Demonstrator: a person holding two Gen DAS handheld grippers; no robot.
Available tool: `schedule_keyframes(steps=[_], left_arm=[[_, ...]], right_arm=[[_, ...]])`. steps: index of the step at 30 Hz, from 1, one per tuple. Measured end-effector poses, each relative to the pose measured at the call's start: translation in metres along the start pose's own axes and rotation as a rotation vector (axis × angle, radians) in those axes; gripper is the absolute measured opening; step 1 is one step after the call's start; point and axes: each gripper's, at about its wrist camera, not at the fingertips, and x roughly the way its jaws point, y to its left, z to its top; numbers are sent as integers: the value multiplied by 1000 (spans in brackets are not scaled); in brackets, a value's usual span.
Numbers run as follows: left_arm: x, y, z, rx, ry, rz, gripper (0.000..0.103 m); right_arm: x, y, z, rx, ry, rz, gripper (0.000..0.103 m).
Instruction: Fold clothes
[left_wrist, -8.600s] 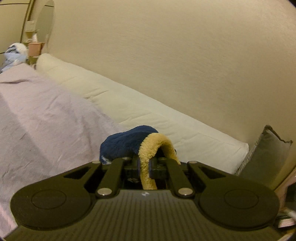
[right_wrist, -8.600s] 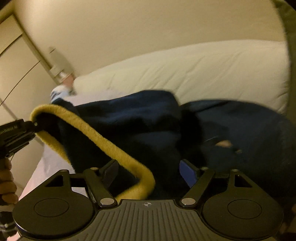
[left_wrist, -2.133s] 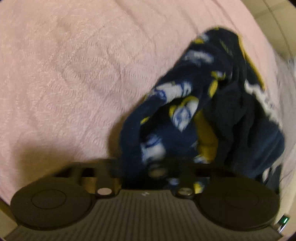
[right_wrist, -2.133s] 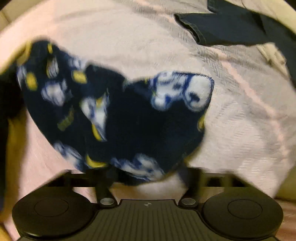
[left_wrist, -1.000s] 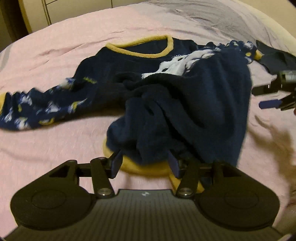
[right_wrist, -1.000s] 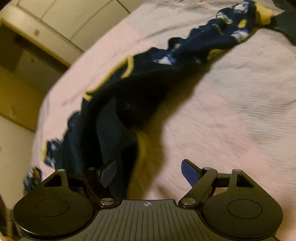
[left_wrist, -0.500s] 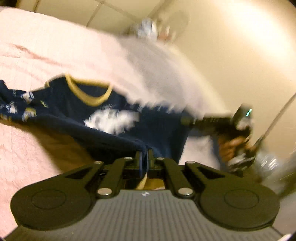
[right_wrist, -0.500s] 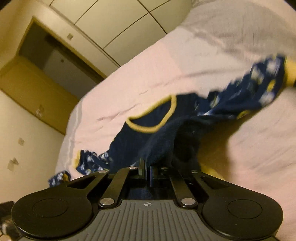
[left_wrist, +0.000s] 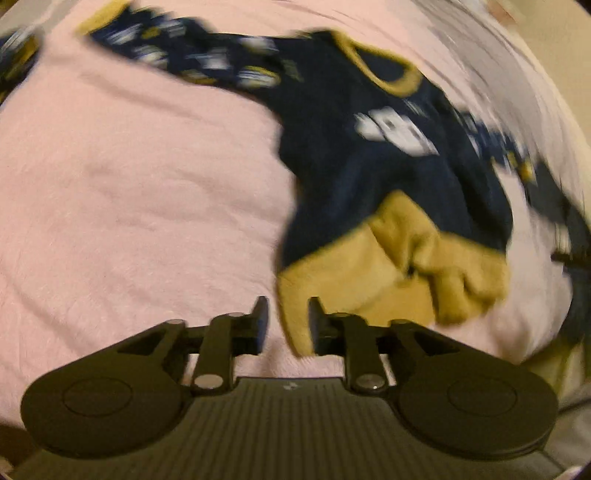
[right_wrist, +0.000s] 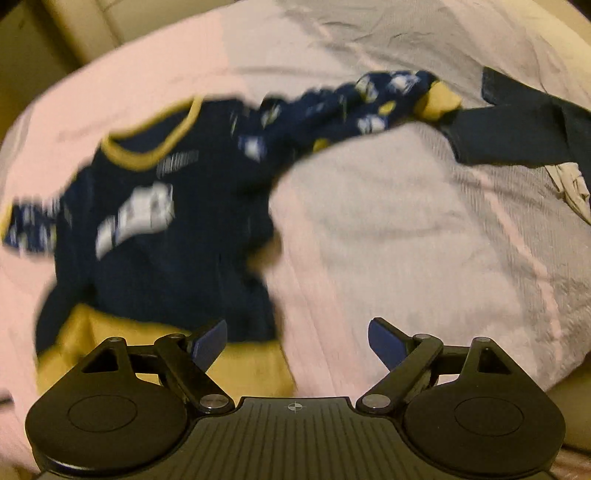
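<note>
- Between my left gripper (left_wrist: 284, 319) fingers, slightly parted, sits the yellow hem corner of the navy fleece top (left_wrist: 373, 155), not clamped.
- My right gripper (right_wrist: 297, 341) gapes wide, empty, above the pink bedspread (right_wrist: 388, 240) just beside the hem.
- Spread chest-up, sleeves flung outward, the top's bunched hem wants flattening before any fold, I judge.
- Nearby, a dark garment (right_wrist: 517, 125) touches the right sleeve cuff and could snag.
</note>
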Motion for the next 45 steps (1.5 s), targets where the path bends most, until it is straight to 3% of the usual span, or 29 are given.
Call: schedule_keyframes(steps=[4, 7, 10, 13, 15, 17, 18, 19, 20, 23, 28, 31, 34, 36, 39, 41, 43, 44, 45], left_arm=[[23, -38, -6, 213, -6, 34, 42], [37, -57, -22, 305, -33, 96, 43], [54, -67, -34, 347, -46, 180, 43], [56, -70, -37, 334, -82, 243, 43], [57, -71, -39, 323, -107, 283, 43], [57, -72, -41, 311, -133, 323, 41], [58, -72, -42, 306, -145, 343, 36], [58, -73, -42, 300, -158, 362, 15], [58, -74, -43, 294, -170, 382, 8], [59, -75, -46, 276, -208, 442, 7], [-32, -76, -62, 251, -289, 379, 7], [-41, -89, -81, 360, -196, 397, 7], [-3, -94, -102, 451, -82, 436, 9], [24, -92, -114, 462, -23, 462, 9], [39, -84, -117, 413, -23, 464, 8], [25, -86, -114, 391, -90, 468, 7], [6, -98, -116, 430, -178, 489, 7], [2, -104, -118, 462, -203, 499, 7], [9, -106, -124, 496, -170, 495, 7]], right_arm=[[4, 24, -44, -176, -26, -37, 87], [19, 49, -68, -346, -57, -35, 87], [48, 76, -97, -592, -64, -72, 87], [67, 88, -128, -805, -158, -109, 87], [80, 88, -138, -861, -225, -140, 87], [90, 81, -135, -822, -280, -129, 87], [92, 76, -130, -785, -301, -112, 66], [92, 70, -123, -753, -304, -86, 42], [89, 63, -115, -725, -294, -55, 14], [53, 25, -102, -664, -334, -34, 12], [-30, -29, -91, -604, -357, 10, 10], [-48, -32, -101, -664, -179, 61, 10], [0, -37, -125, -652, 26, 20, 10], [27, -36, -140, -663, 82, -21, 10], [22, -29, -148, -717, 6, -3, 10], [2, -31, -147, -711, -114, -8, 7], [-17, -45, -141, -589, -205, -12, 6], [-23, -57, -137, -491, -217, -13, 6], [-17, -68, -136, -412, -163, -19, 6]])
